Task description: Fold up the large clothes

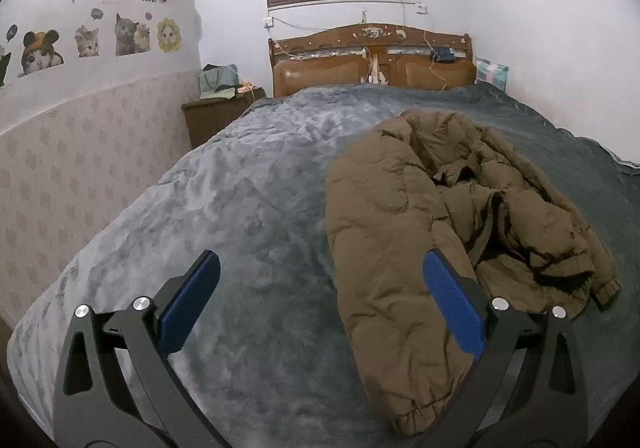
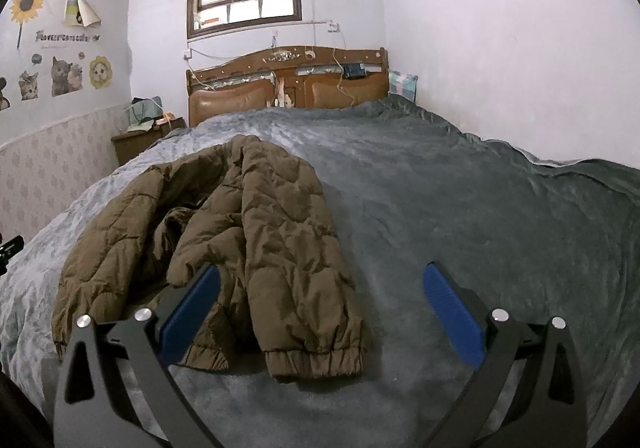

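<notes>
A brown quilted jacket lies crumpled on the grey blanket of the bed. In the left wrist view one sleeve with an elastic cuff runs toward me, partly behind the right blue pad. My left gripper is open and empty above the blanket, just left of the jacket. In the right wrist view the jacket lies left of centre, with a cuffed sleeve end near the front. My right gripper is open and empty, above that sleeve.
A wooden headboard and a window are at the far end. A brown nightstand with clutter stands left of the bed. Walls close in on both sides. Grey blanket stretches right of the jacket.
</notes>
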A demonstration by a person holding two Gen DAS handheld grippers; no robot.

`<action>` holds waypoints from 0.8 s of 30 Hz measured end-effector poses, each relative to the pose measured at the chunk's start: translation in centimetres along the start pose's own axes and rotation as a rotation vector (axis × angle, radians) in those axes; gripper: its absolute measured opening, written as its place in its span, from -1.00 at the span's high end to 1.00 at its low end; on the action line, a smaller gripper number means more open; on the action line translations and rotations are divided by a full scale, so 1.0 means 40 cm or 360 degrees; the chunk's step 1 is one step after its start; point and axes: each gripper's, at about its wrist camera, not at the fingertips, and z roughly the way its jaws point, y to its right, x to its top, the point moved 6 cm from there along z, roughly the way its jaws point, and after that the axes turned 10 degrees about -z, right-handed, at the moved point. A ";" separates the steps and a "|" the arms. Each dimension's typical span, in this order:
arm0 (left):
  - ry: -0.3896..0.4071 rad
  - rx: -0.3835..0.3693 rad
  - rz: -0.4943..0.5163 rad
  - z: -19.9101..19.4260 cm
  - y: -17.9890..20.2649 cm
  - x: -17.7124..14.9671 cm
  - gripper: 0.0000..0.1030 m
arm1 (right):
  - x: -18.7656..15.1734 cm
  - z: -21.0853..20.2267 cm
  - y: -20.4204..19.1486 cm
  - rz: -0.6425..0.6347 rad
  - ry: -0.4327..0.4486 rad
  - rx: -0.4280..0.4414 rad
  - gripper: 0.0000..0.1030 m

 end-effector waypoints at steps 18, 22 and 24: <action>-0.0085 -0.0017 0.0080 0.026 0.028 -0.022 -0.94 | -0.080 0.158 -0.056 -0.0052 -0.0432 0.0205 -0.96; -0.0100 -0.0020 0.0053 0.028 0.021 -0.022 -0.94 | -0.129 0.210 -0.075 -0.0067 -0.0605 0.0224 -0.70; -0.0112 -0.0019 0.0048 0.032 0.020 -0.023 -0.94 | -0.153 0.231 -0.076 -0.0074 -0.0687 0.0200 -0.07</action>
